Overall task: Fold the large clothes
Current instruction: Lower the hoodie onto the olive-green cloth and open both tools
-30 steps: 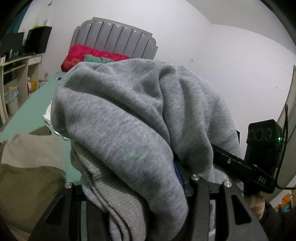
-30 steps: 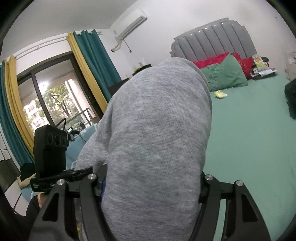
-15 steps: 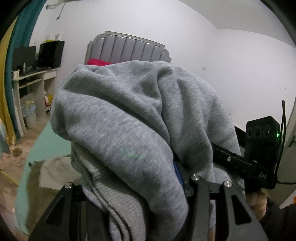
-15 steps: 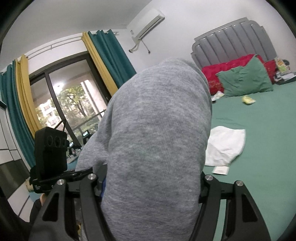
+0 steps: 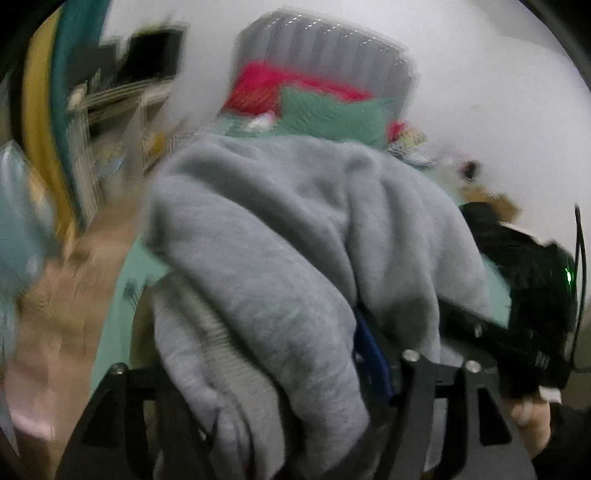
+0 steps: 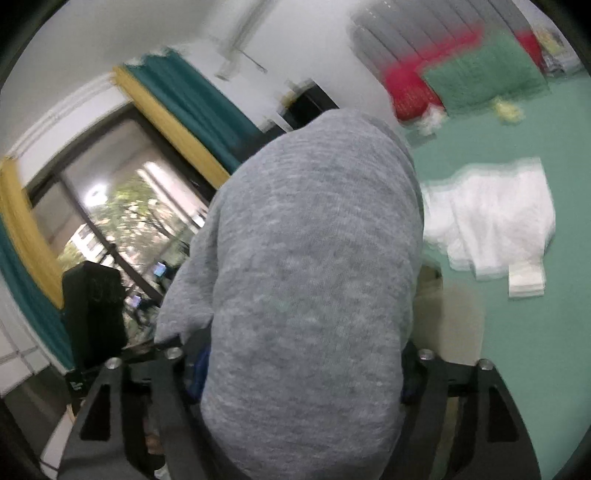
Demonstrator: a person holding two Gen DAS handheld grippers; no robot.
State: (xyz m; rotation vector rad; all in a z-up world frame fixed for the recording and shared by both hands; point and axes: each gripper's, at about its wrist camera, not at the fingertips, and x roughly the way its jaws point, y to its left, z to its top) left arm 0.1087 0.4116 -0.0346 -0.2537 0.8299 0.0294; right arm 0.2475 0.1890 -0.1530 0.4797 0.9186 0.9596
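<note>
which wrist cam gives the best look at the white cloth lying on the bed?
Right wrist view. The white cloth lies crumpled on the green bed sheet, right of the grey garment, unobstructed though motion-blurred. In the left wrist view the grey garment fills the foreground, and I can't pick out the white cloth there.

Right wrist view. A bulky grey knitted garment (image 6: 310,280) fills the centre, draped between and over the two black fingers of the right hand-held gripper (image 6: 301,387), whose jaws are opening with the cloth between them. Right: a bed with a green sheet (image 6: 535,350) carrying a crumpled white cloth (image 6: 495,218) and, just beside it, a small white folded item (image 6: 526,280). Far end: grey ribbed headboard (image 6: 417,26), red pillow (image 6: 410,92), green pillow (image 6: 487,74). Left: window (image 6: 122,218) framed by teal and yellow curtains (image 6: 184,107); the other hand-held gripper's black body (image 6: 94,314) sits at lower left. The background is motion-blurred.
</note>
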